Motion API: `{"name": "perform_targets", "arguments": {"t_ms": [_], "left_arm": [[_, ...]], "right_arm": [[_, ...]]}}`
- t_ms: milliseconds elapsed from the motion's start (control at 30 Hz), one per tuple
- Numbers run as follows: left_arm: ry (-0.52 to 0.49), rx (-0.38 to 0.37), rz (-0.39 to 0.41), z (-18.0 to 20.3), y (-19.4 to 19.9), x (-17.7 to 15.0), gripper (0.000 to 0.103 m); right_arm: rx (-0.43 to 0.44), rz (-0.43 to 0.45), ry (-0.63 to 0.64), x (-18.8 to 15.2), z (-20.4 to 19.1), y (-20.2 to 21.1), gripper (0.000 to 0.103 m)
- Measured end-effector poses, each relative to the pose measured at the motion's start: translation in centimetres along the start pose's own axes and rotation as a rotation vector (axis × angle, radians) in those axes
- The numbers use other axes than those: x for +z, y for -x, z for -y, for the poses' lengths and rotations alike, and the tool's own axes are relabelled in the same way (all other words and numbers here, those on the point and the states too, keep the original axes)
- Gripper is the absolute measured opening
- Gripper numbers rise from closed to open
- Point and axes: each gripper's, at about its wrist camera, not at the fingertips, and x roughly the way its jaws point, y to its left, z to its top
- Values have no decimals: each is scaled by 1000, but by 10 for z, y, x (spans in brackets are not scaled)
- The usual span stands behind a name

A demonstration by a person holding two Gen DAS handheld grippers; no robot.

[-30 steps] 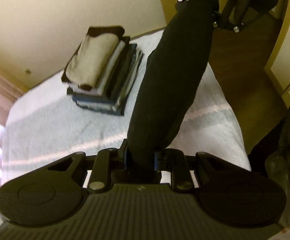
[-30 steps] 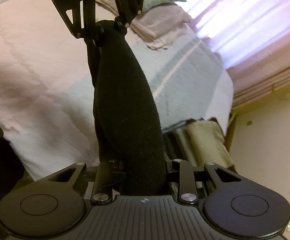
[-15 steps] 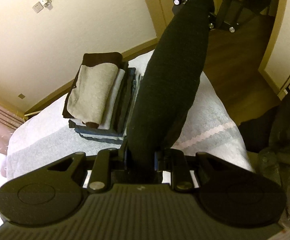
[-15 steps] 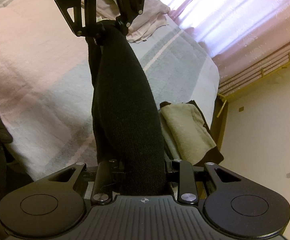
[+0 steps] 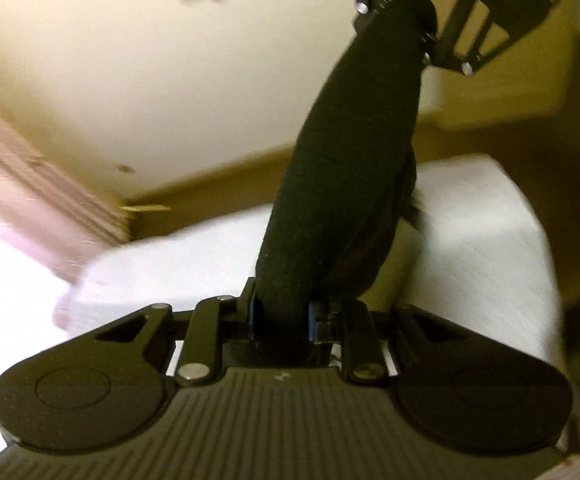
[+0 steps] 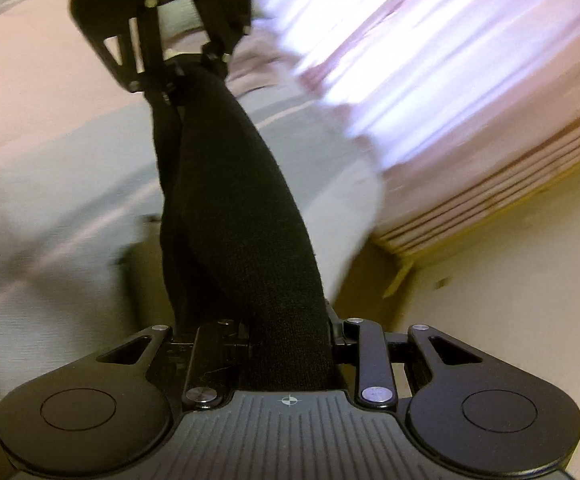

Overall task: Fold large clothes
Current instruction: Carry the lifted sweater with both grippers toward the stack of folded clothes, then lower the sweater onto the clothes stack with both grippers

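Left wrist view shows the left gripper (image 5: 279, 320) with its two fingers squeezed tight on a black garment (image 5: 342, 184). The cloth is bunched into a thick roll. It goes up and to the right, to the right gripper (image 5: 422, 36), which pinches the other end. Under the roll is a bed (image 5: 478, 224) with a pale cover, and a cream wall (image 5: 149, 80) is behind it. Right wrist view shows the same roll, held up in the air between both grippers. A pink curtain (image 6: 430, 80) glows on the right. Both views are blurry.
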Motion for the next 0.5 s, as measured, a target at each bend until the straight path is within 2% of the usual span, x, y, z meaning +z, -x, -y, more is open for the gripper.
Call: {"name": "perform_targets", "arguments": {"t_ms": [33, 100, 167, 200, 300, 400, 433, 500], "left_arm": [[-2, 57, 20, -8, -6, 11, 19], [-74, 183, 50, -9, -22, 22, 19], [-149, 294, 65, 4, -53, 18, 19], [-127, 315, 67, 11, -72, 11, 19], [-62, 281, 19, 50, -147, -29, 19], [-52, 139, -91, 104, -218, -73, 19], [-74, 131, -100, 119, -229, -81, 19], [-99, 165, -82, 138, -232, -91, 19]], "right_arm": [[-49, 29, 15, -5, 14, -5, 26], [-157, 91, 91, -19, 23, -21, 26], [-265, 132, 151, -41, 9, -53, 26], [-282, 140, 128, -52, -1, -71, 26], [-283, 115, 114, -96, -58, -134, 26], [-148, 24, 130, -126, -109, -185, 26], [-136, 14, 152, -133, -123, -190, 27], [-167, 41, 171, -143, -137, -184, 27]]}}
